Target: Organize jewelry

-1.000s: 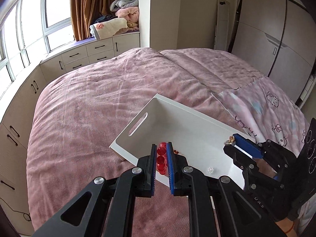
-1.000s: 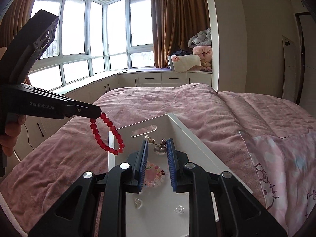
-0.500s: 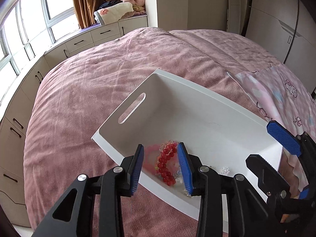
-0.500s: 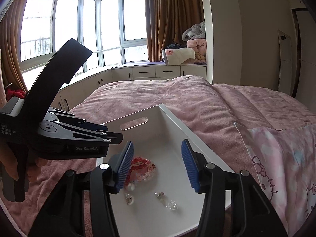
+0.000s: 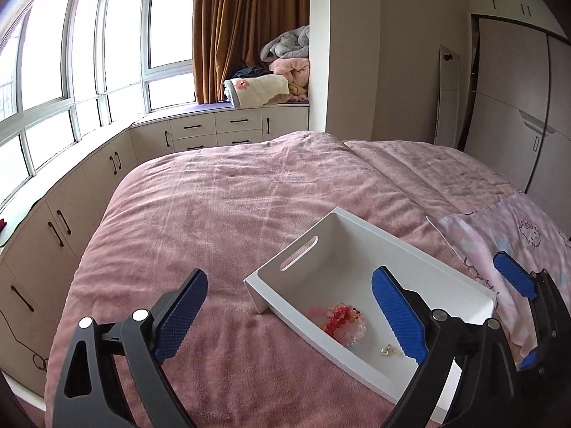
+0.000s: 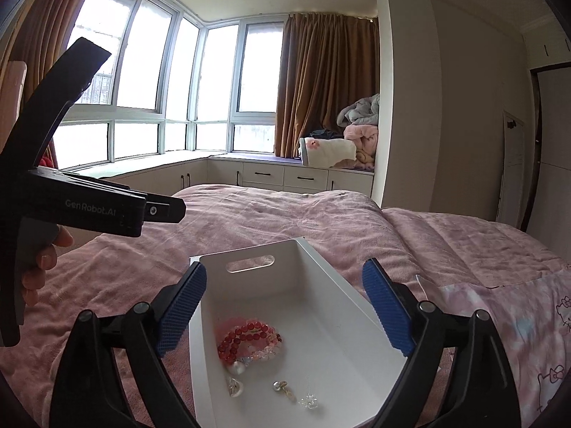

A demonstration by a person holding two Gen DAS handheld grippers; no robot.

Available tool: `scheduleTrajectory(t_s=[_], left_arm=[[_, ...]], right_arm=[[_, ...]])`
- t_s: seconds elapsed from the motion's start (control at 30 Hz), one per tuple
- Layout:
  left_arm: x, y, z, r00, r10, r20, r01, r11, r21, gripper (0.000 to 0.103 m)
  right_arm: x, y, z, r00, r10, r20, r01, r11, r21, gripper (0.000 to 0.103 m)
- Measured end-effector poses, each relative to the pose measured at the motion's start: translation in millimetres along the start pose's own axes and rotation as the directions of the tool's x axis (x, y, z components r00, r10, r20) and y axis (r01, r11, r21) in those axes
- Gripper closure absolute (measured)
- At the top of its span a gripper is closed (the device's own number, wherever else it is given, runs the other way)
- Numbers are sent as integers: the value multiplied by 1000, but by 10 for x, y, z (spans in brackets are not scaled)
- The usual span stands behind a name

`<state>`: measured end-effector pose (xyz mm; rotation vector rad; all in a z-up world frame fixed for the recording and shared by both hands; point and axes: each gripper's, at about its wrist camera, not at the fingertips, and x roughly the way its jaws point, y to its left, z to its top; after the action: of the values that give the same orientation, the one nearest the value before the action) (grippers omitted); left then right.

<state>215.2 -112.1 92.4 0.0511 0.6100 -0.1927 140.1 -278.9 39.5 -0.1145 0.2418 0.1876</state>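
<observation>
- Left gripper [image 5: 291,312] hangs above the pink bedspread [image 5: 221,221], jaws spread wide and holding nothing.
- Right gripper [image 6: 285,306] hovers over the white handled tray [image 6: 314,256], jaws likewise wide apart and empty.
- Red bead bracelet [image 6: 242,339] lies in the tray atop pale pink and clear beads; a pearl piece [image 6: 237,367], earrings [image 6: 283,388] and a crystal charm [image 6: 308,401] rest nearby, apparently gathered there for tidiness.
</observation>
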Motion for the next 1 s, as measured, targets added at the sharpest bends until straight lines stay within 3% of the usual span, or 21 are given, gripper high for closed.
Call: scheduleTrajectory(t_s=[0.17,0.3,0.4,0.6,0.77,1.0], left_arm=[[-331,35,-297,999,28,40,-25,998,-61,4],[-556,-92,-554,993,88,76,-83,994,-67,4],[-712,-234,-702,990,104,99,-97,992,-76,4],[-899,-630,-989,985,104,141,-99,994,-40,4],[-826,-820,-1307,988,124,89,-121,992,-45,4],[-797,-939,-1660,988,136,72,-134,991,-20,4]], right_arm=[[-181,-5,108,1000,-5,-8,5,1000,-7,5],[-494,-25,250,1000,4,-29,-6,998,-67,5],[-701,-107,273,994,50,-101,-58,996,-74,5],[-1090,-331,52,985,76,-155,-82,996,-30,5],[-1326,-440,-238,990,73,-123,-72,997,9,5],[-1409,-445,-506,986,63,-152,-65,998,-8,5]])
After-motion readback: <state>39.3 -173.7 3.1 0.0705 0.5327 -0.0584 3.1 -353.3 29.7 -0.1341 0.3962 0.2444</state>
